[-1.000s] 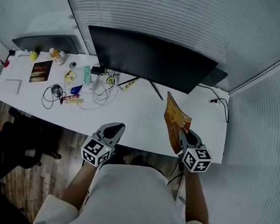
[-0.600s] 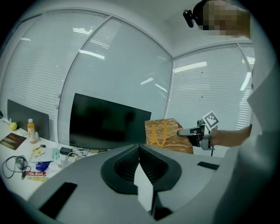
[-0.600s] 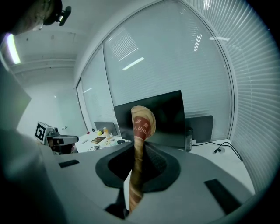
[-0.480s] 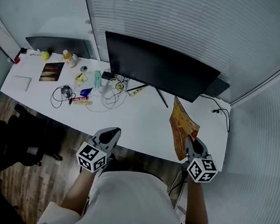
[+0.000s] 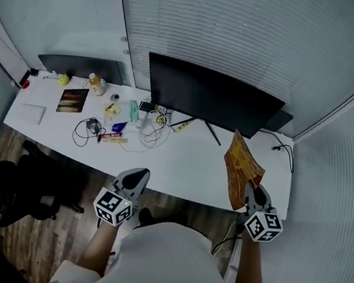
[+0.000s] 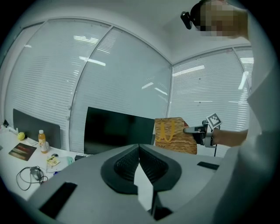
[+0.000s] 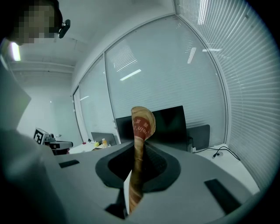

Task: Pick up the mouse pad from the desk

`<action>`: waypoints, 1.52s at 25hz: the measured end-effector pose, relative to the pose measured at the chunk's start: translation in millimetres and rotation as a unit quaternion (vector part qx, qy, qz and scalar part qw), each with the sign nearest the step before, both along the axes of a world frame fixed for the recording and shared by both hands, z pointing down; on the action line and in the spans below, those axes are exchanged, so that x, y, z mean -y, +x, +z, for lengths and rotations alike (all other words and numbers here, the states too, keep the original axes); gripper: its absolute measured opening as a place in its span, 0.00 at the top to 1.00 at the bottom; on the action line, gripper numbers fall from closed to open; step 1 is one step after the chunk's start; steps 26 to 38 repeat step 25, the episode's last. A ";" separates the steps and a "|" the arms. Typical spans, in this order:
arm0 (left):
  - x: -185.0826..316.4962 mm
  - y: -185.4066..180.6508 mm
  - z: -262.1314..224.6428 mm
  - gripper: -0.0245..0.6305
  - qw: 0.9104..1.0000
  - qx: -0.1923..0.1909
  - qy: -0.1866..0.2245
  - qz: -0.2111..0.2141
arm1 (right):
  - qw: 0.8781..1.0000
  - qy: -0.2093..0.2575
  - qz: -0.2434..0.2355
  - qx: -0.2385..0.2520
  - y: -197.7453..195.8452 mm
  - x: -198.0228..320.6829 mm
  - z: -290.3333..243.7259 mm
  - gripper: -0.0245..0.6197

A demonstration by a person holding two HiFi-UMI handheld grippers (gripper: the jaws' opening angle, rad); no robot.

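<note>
White desk [image 5: 187,165] under glass walls with blinds; dark monitor [image 5: 211,100] beyond both pairs of fingers. Mouse pad [image 5: 242,165], orange-brown, clamped edge-on between right gripper [image 5: 252,191] fingers, standing up ahead of them, clear of the desk. Left gripper [image 5: 134,178] fingers together, nothing between; pad off to their right. Cables [image 5: 87,127] on desk, far left of them.

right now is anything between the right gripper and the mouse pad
Nothing visible: the right gripper is shut on the mouse pad by its edge, holding it upright above the right end of the desk.
</note>
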State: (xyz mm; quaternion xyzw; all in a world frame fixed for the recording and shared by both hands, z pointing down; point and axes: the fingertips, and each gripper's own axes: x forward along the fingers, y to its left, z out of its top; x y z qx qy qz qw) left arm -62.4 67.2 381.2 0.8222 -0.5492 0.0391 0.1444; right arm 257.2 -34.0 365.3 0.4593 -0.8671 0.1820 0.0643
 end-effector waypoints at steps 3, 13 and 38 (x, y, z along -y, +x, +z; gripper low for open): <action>-2.5 -13.6 -3.7 0.93 1.000 0.001 0.002 0.002 | 1.000 0.004 0.007 0.005 -9.6 -4.1 -7.0 0.88; -4.1 -28.2 -8.0 0.93 1.000 -0.002 0.009 0.011 | 1.000 0.015 0.011 0.008 -28.4 -9.6 -17.2 0.88; -1.6 -27.4 2.2 0.93 1.000 -0.005 0.008 0.015 | 1.000 0.018 0.006 0.009 -33.8 -10.4 -15.8 0.88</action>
